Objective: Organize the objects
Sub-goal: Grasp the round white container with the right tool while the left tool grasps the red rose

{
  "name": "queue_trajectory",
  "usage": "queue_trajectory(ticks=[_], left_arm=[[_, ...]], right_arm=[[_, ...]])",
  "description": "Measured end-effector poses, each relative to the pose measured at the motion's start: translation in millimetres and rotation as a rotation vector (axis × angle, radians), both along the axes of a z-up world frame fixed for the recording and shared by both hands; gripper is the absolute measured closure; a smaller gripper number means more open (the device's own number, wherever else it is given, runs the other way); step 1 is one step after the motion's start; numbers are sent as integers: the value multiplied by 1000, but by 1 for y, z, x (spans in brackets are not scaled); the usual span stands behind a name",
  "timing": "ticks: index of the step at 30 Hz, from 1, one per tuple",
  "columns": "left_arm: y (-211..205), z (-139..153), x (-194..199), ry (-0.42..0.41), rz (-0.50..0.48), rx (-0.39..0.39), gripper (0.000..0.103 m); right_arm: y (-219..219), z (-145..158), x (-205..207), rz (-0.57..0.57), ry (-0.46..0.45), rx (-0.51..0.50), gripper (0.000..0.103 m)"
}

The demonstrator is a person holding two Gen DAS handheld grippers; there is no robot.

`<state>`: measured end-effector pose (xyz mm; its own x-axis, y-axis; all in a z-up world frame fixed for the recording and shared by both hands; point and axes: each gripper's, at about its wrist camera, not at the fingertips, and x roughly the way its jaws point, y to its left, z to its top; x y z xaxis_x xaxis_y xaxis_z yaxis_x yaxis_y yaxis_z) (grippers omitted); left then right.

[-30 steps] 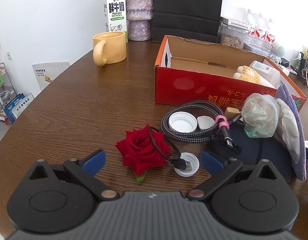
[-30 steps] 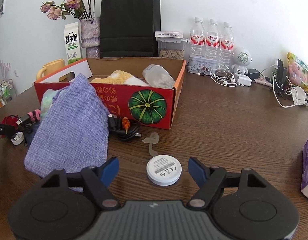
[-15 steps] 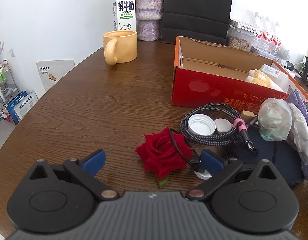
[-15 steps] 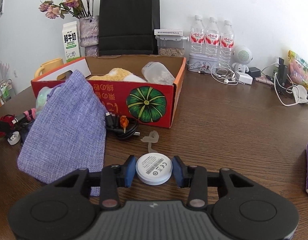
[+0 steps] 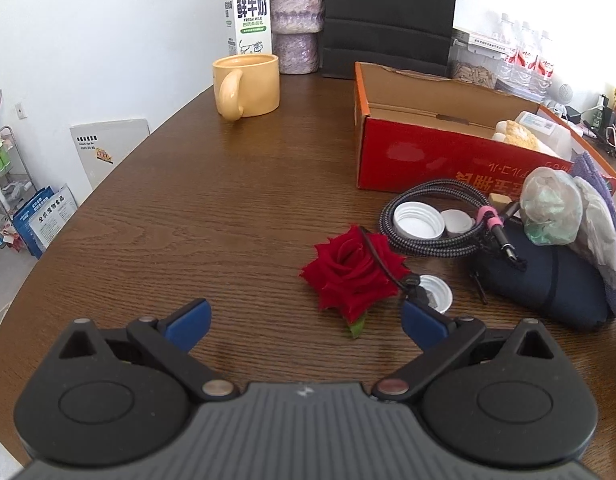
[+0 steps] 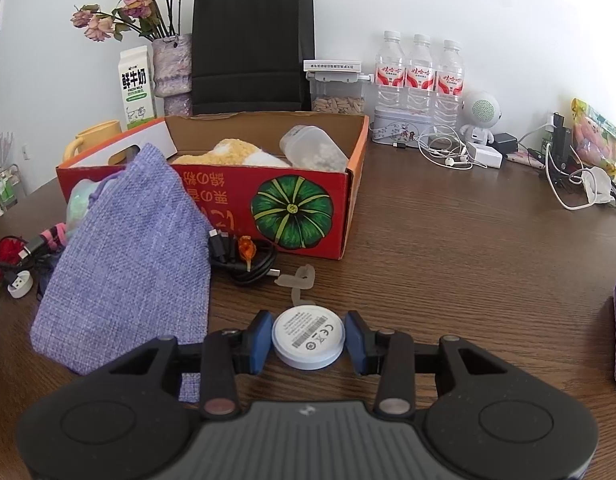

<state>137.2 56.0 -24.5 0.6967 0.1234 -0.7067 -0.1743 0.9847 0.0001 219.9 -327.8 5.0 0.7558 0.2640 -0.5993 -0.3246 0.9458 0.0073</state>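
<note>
Box (image 6: 212, 196) part-filled; rose (image 5: 354, 270), caps, cables, pouch (image 6: 128, 256) outstanding; right gripper (image 6: 308, 340) clamps white puck (image 6: 308, 336), left gripper (image 5: 304, 322) released, empty

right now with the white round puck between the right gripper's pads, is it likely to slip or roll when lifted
The white puck looks rigid, smooth and probably light, so it should lift easily. The right gripper pinches its curved rim, so it could pivot or slip out. If dropped flat on the table it likely stays put; on edge it might roll.
</note>
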Motion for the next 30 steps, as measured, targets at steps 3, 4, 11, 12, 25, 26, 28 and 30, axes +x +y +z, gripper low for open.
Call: queue_trajectory(ticks=[3, 4, 11, 12, 25, 26, 28, 30], left_arm=[[4, -4, 4, 6, -2, -2, 0], [4, -4, 7, 4, -7, 1, 0], [-2, -11, 25, -1, -49, 53, 0], [-3, -12, 28, -2, -55, 61, 0], [-9, -12, 42, -56, -124, 30, 56], [-10, -11, 42, -57, -124, 32, 59], [-12, -10, 40, -59, -127, 29, 60], [-12, -9, 38, -60, -123, 29, 61]], right_arm=[[1, 0, 0, -3, 0, -1, 64], [1, 0, 0, -3, 0, 0, 64], [3, 0, 1, -8, 0, 0, 64], [3, 0, 1, -9, 0, 1, 64], [4, 0, 3, -12, 1, 3, 64], [4, 0, 3, -12, 1, 3, 64], [4, 0, 2, -12, 1, 3, 64], [4, 0, 2, -12, 1, 2, 64]])
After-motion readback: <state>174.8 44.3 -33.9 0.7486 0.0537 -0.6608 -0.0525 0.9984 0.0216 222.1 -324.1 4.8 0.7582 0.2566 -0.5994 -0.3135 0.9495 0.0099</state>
